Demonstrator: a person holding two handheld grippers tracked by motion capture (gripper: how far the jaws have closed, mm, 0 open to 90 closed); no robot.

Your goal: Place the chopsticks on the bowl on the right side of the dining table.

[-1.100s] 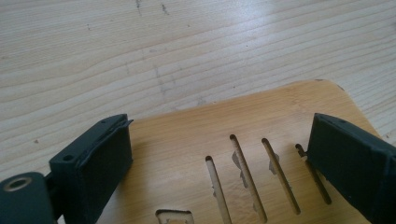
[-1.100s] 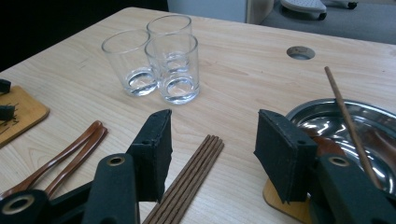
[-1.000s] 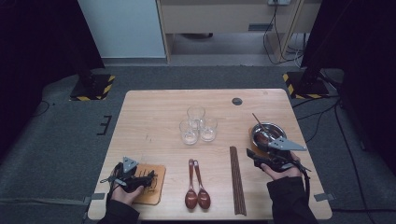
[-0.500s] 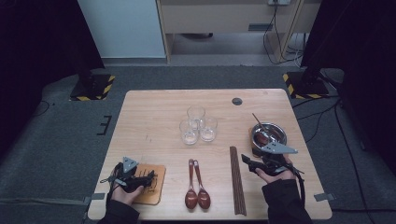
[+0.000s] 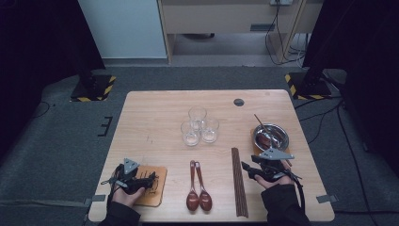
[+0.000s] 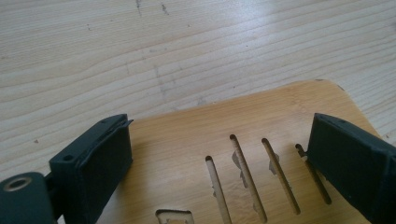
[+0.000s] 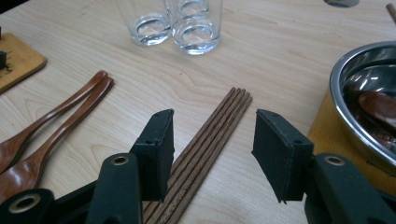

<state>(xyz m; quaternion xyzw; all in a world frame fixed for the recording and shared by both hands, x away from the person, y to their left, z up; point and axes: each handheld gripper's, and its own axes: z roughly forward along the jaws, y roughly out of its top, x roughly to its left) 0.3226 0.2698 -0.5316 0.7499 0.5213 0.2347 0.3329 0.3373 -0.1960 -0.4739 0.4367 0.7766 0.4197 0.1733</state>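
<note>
Hovering the right gripper (image 7: 210, 140) low over the bundle of chopsticks (image 7: 219, 119), holding its jaws apart on either side of the sticks and not touching them. Finding the chopsticks lying flat on the table (image 5: 155, 122), running from the bottom centre of the right gripper view up toward the middle, just left of the steel bowl (image 7: 369, 74) and well right of the two wooden spoons (image 7: 56, 126).

Judging the sticks as light, stiff and thin, probably smooth and prone to rolling or fanning apart when pinched. Favouring a grip across the whole bundle near its middle, squeezing the sticks together from the sides and getting the pads right down to the tabletop, so as not to be leaving one stick behind. Expecting no fragility, but minding the glasses (image 7: 196, 32) at the top of the frame.

Resting the left gripper (image 5: 151, 180) at the lower left of the high view, with jaws wide open over the slotted wooden board (image 6: 187, 140) and gripping nothing.
</note>
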